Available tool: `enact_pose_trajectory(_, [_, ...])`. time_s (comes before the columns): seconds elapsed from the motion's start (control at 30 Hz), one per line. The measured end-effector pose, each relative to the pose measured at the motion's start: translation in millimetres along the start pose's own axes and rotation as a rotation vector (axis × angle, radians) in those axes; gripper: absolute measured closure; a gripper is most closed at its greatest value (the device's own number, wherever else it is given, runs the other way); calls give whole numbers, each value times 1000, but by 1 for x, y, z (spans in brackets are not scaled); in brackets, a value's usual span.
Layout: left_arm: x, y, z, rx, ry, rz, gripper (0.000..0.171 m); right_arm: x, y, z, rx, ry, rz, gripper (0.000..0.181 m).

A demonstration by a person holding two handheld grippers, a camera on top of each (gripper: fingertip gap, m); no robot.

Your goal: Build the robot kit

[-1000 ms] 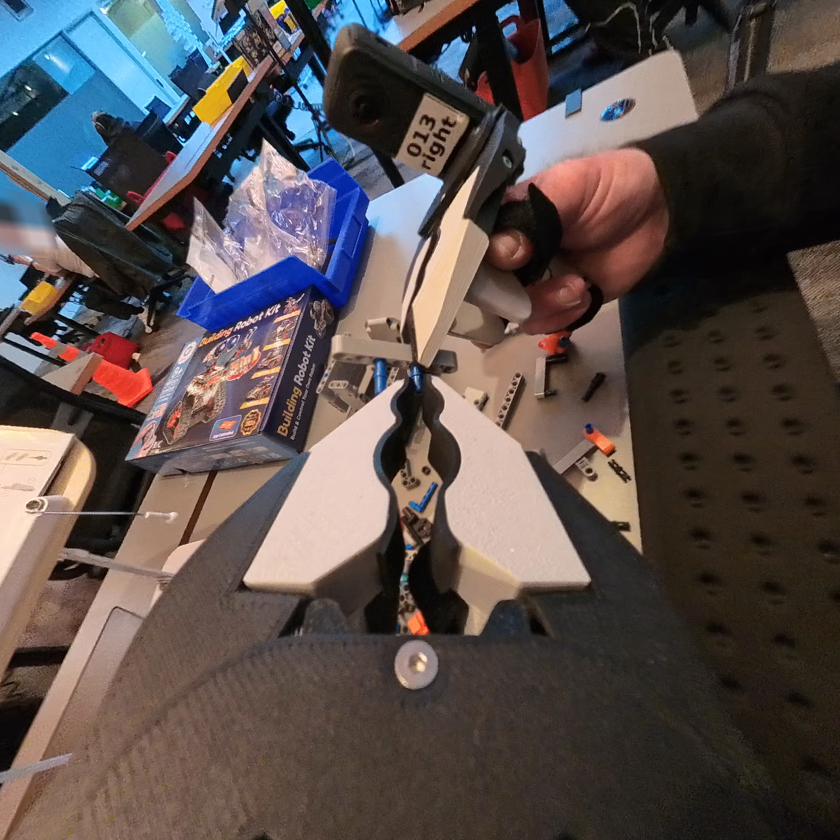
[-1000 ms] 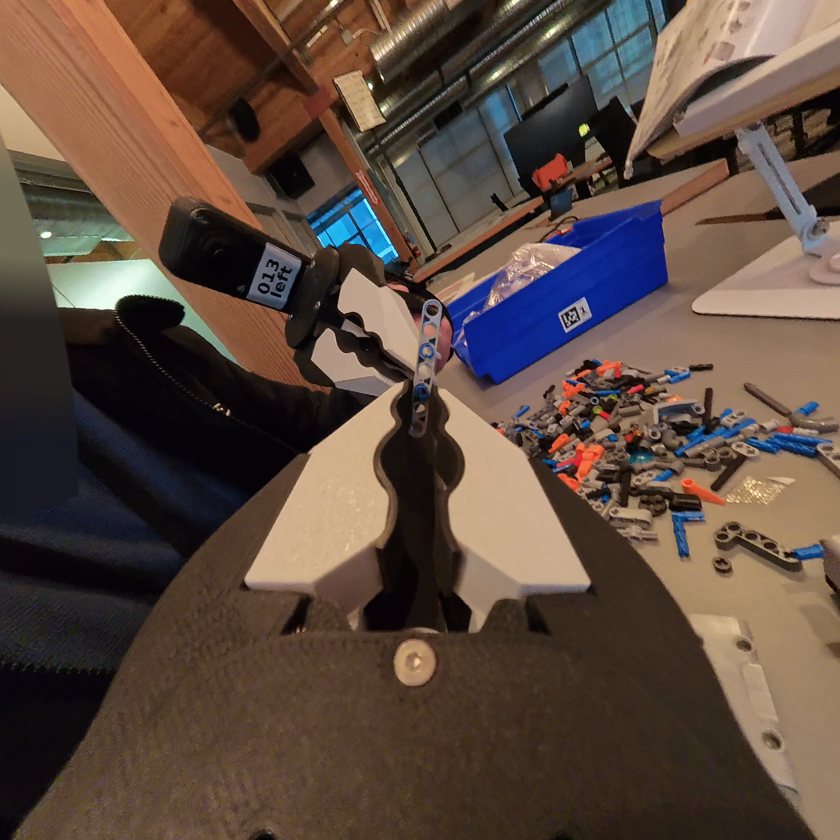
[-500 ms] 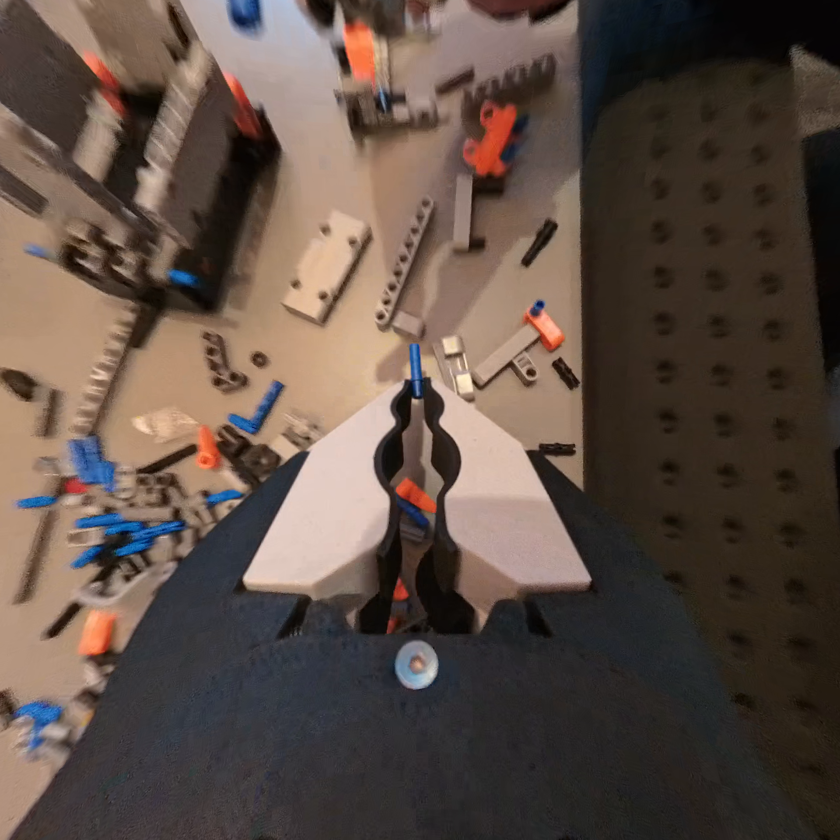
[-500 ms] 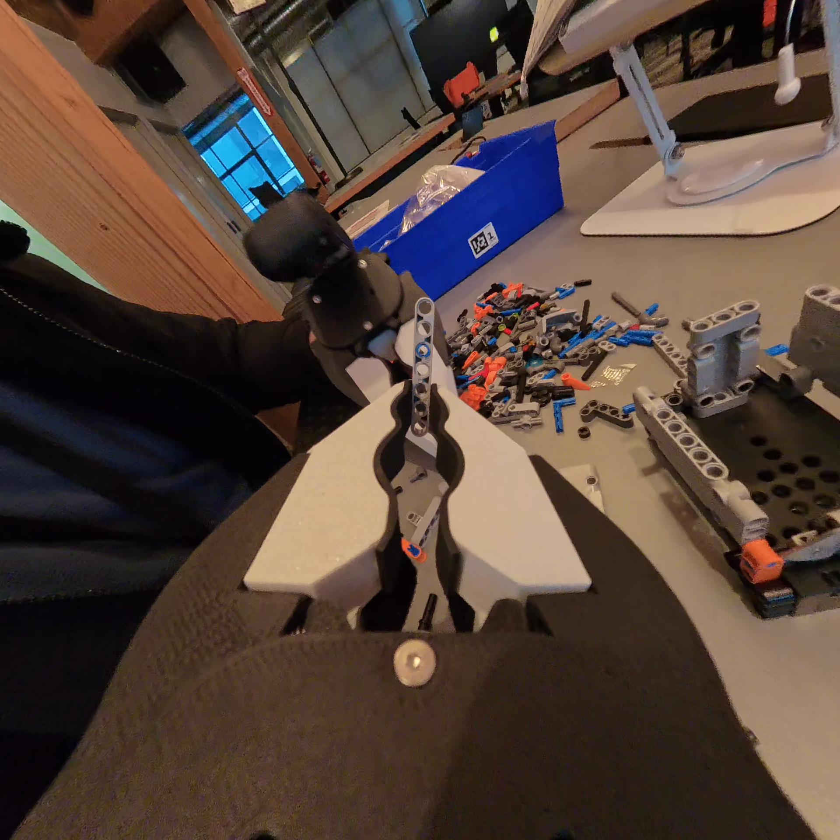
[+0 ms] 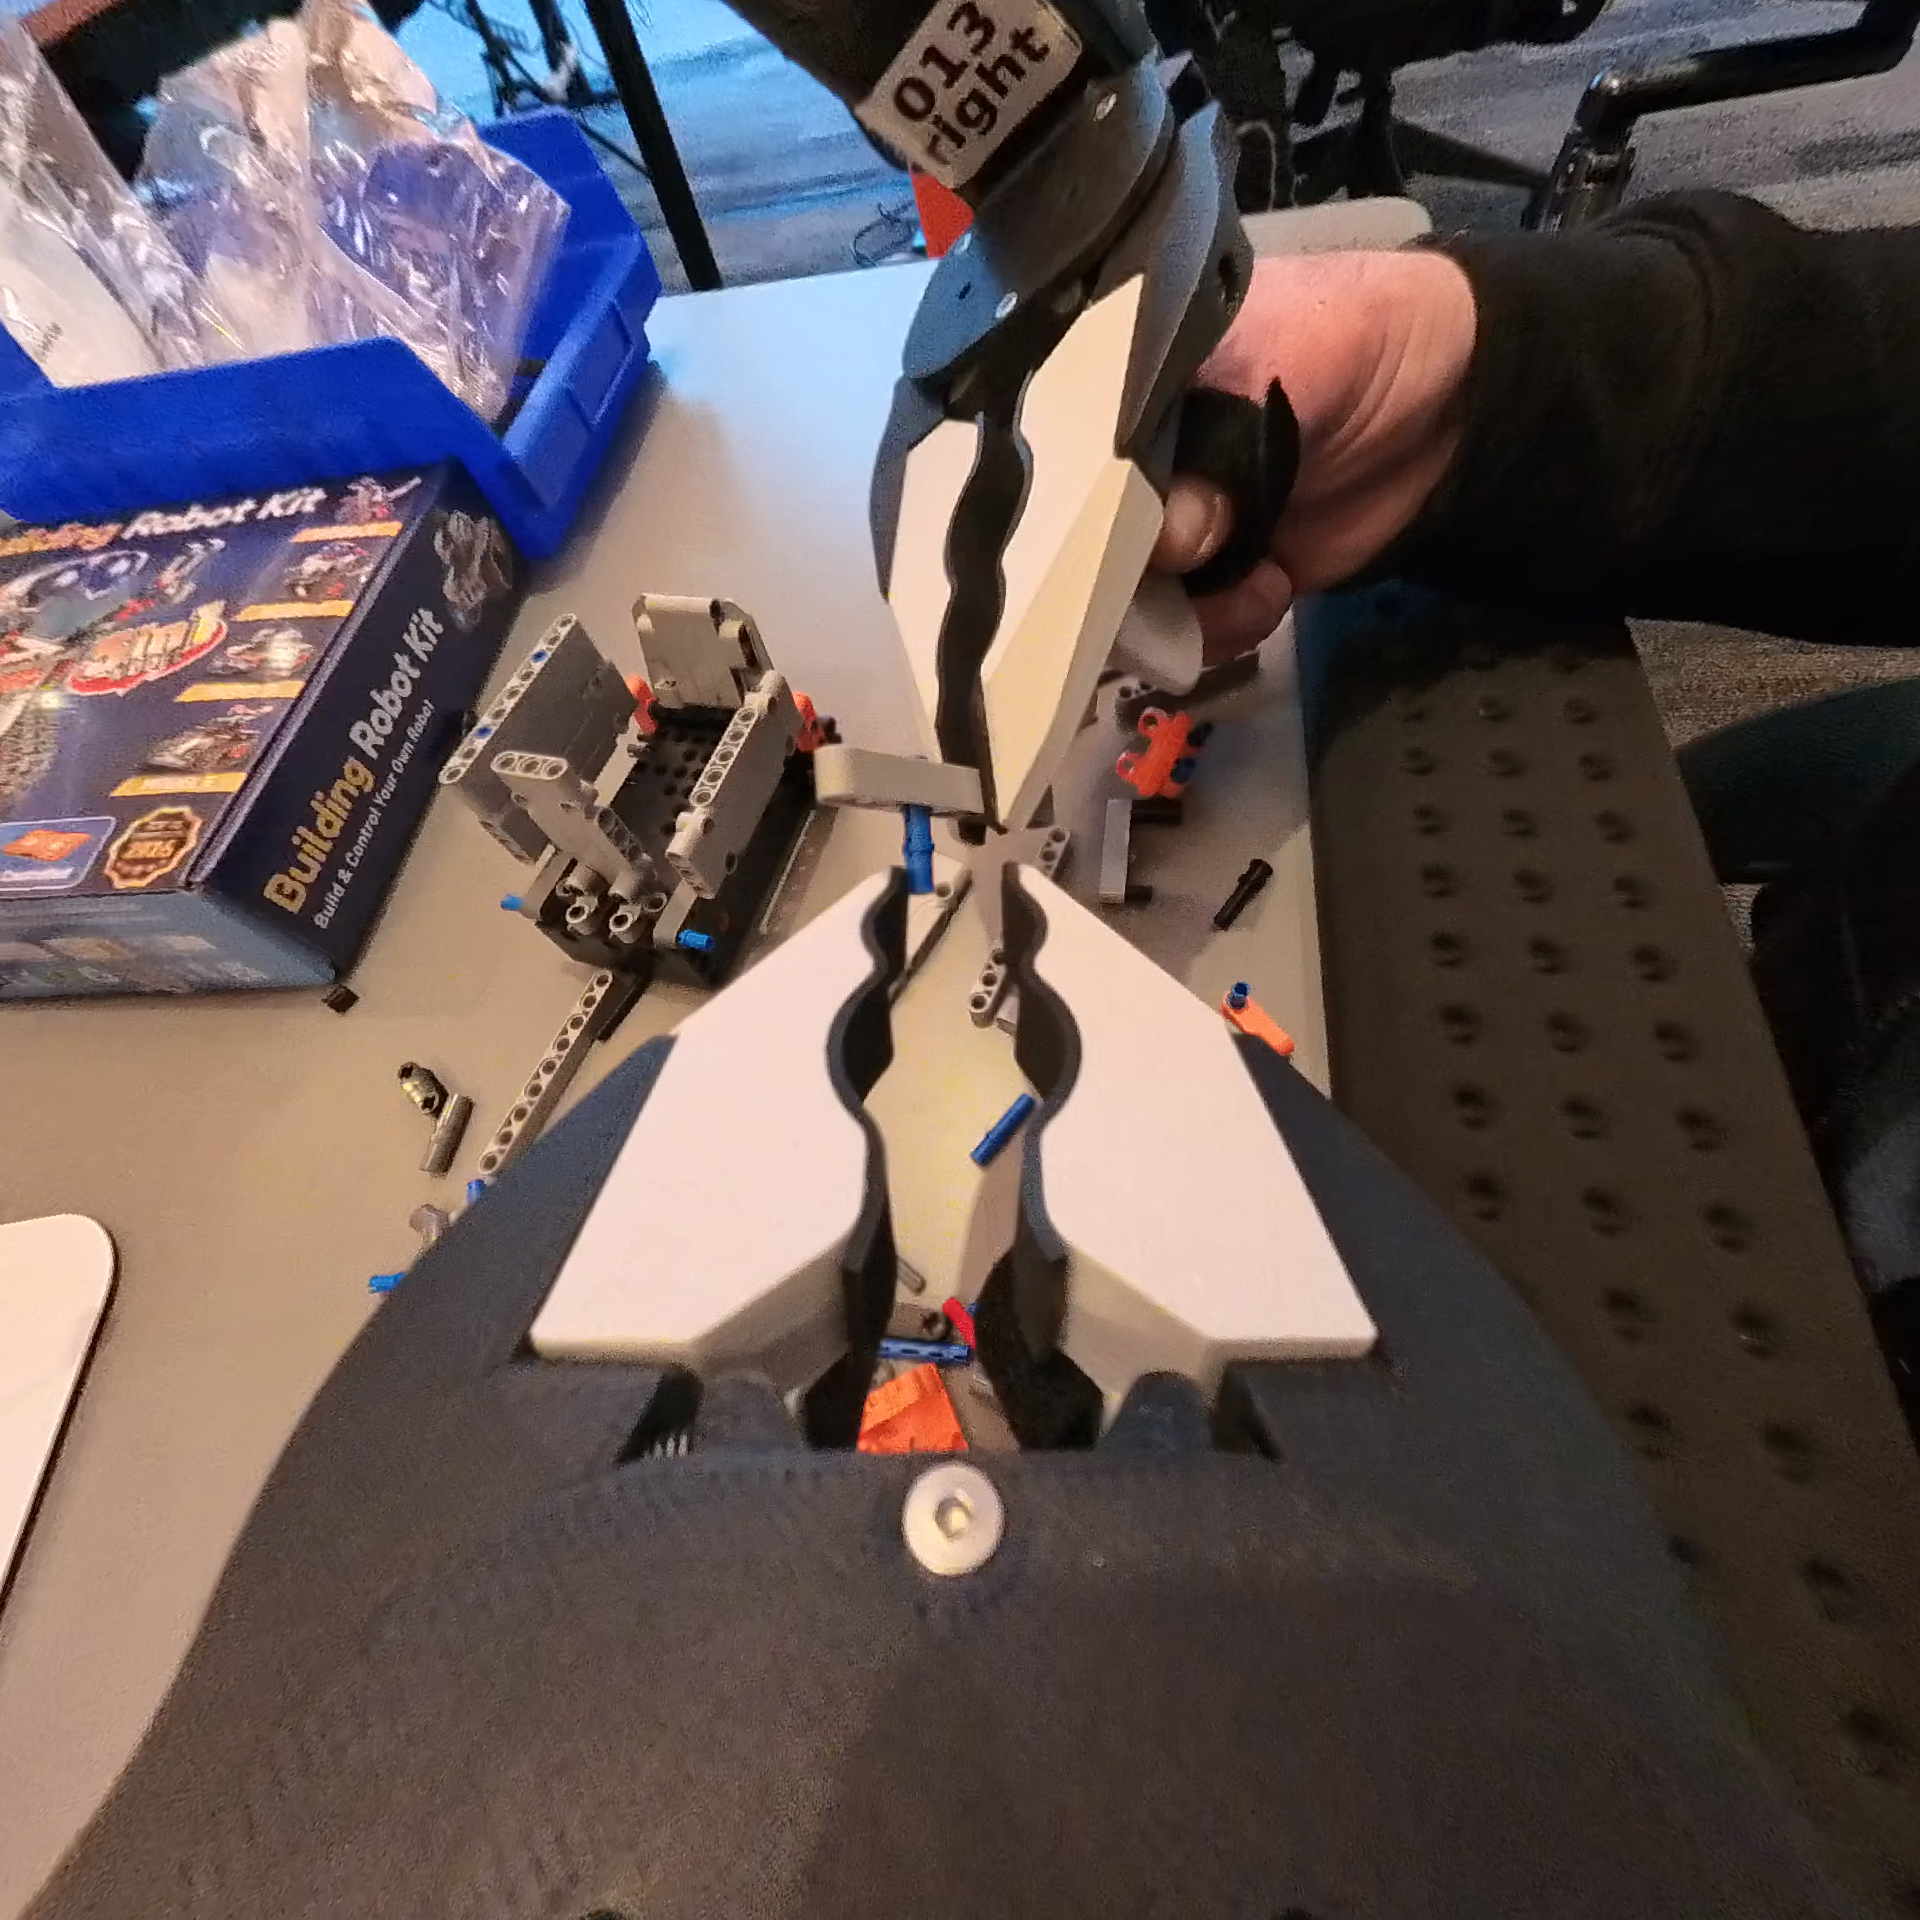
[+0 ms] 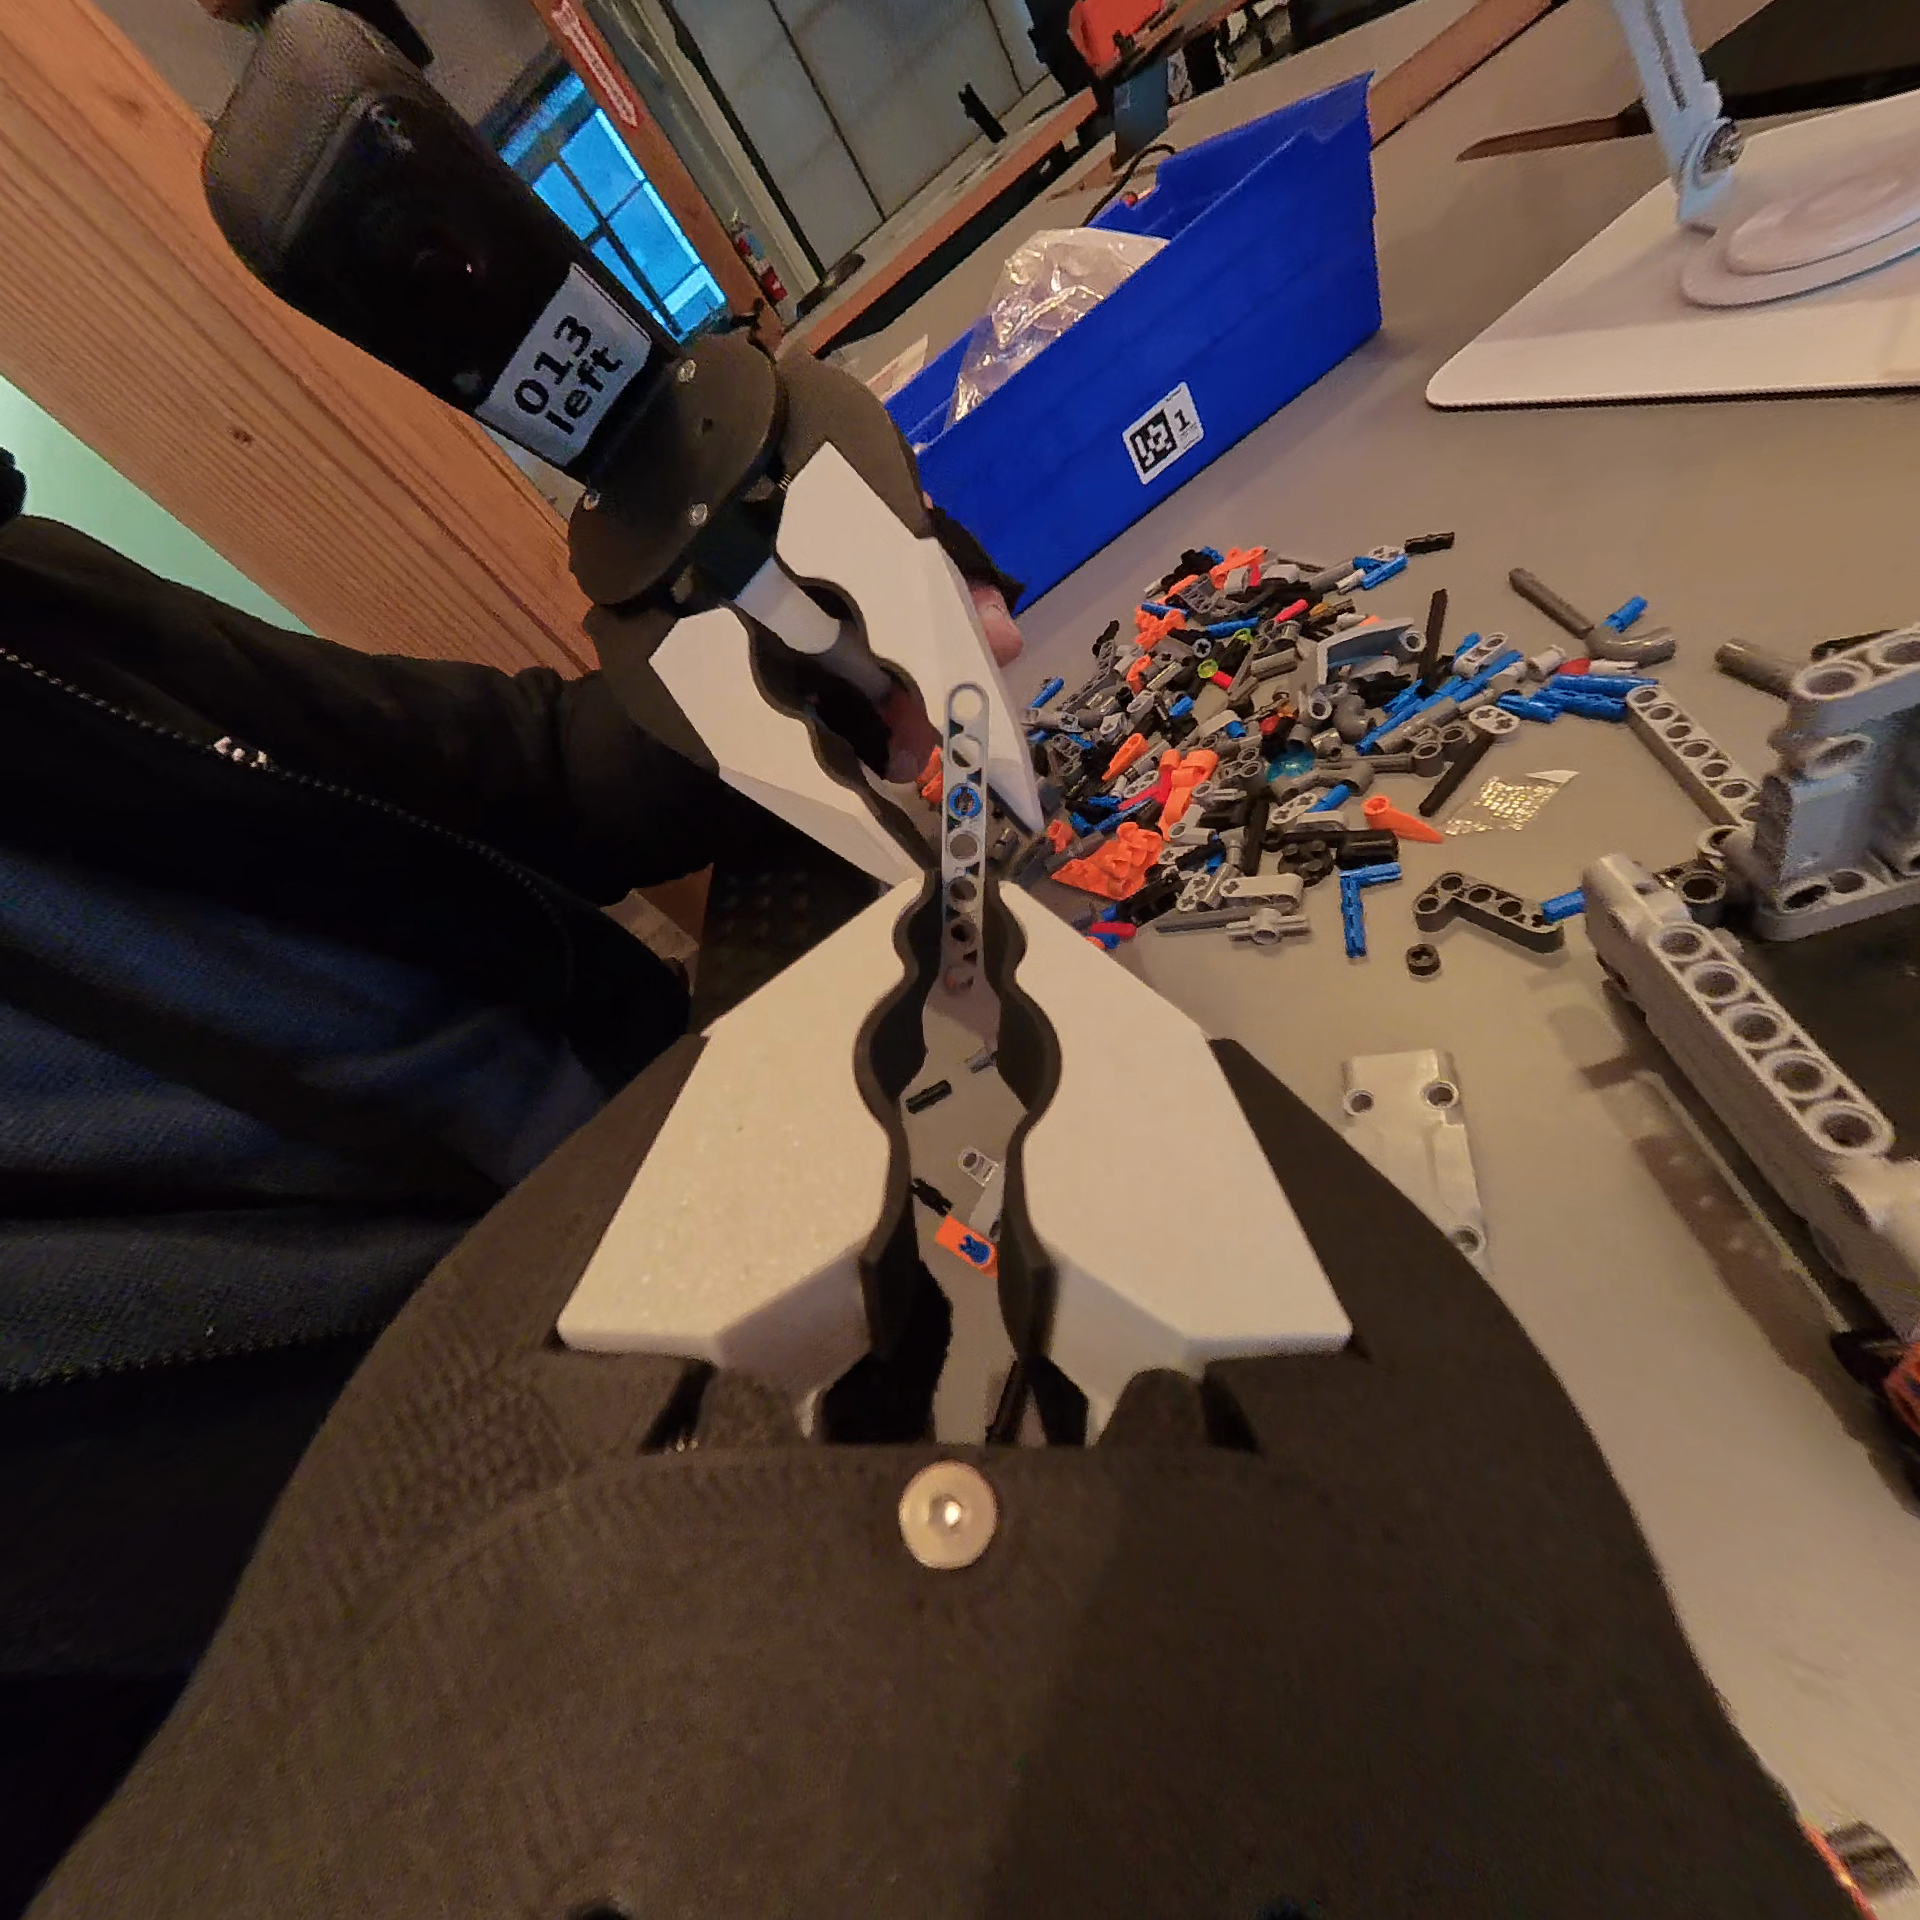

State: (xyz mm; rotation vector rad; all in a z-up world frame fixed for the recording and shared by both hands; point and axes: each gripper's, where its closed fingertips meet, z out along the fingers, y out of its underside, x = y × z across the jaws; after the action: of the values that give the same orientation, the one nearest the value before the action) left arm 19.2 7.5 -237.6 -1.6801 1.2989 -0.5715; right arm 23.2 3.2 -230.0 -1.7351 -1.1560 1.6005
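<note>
At the far left of the left wrist view a blue plastic bin (image 5: 561, 416) of crumpled clear plastic bags (image 5: 343, 208) stands on the grey table (image 5: 208, 1143), with a dark printed cardboard kit box (image 5: 260, 727) just in front of it. Right of the box sits a part-built grey and black block assembly (image 5: 644, 810). Next comes a light grey holed plastic beam (image 5: 883, 779), held above the table and lying crosswise. A short blue plastic pin (image 5: 917, 847) hangs from one of its holes, its long axis square to the beam and pointing back along the left gripper's fingers. The left gripper (image 5: 961, 878) has its fingers apart with table showing between them. The pin's free end lies just at the tip of its left-hand finger, apparently not clamped. The right gripper (image 5: 982, 816), in a person's hand (image 5: 1340, 416), comes down from above with its fingers pinched on the beam's right end. Its own view shows the beam running straight out past the tips, a heap of small loose blue, orange and grey parts (image 6: 1299, 748) lying to the right
</note>
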Motion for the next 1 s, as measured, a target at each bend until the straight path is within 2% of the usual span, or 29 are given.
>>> enact_pose_trajectory(0.13, [-2,-5,-2,30,-5,-13,169,-5,2,5,-14,-20,-4,176])
enact_pose_trajectory(0.4, [-2,-10,-10,29,-13,23,169,-10,-10,9,12,-21,-45,173])
enact_pose_trajectory(0.5, [-1,-5,-9,-24,-25,68,169,-8,-7,10,-12,33,-115,175])
enact_pose_trajectory(0.57, [-1,-10,-13,6,-9,37,169,-13,-13,10,11,49,-165,176])
enact_pose_trajectory(0.73, [-3,-35,-35,158,27,-71,169,-33,-46,2,227,-22,-146,176])
enact_pose_trajectory(0.77, [-15,-31,-44,164,-11,-106,169,-35,-61,-18,354,-52,-113,176])
enact_pose_trajectory(0.8, [-27,-33,-62,223,-5,-185,170,-27,-70,-41,435,-39,-84,176])
enact_pose_trajectory(0.83, [-39,-32,-79,282,-7,-257,170,-14,-64,-50,409,28,-83,176])
enact_pose_trajectory(0.87, [-48,-22,-86,270,-24,-290,170,-7,-52,-47,338,39,-55,176])
enact_pose_trajectory(0.93, [-43,4,-72,130,-3,-273,169,-1,-21,-26,102,64,-68,176])
enact_pose_trajectory(0.97, [-39,5,-64,99,-9,-248,169,6,-3,-14,-34,109,-92,176])
enact_pose_trajectory(1.0, [-38,5,-58,86,-12,-239,169,5,5,-3,-99,109,-106,176])
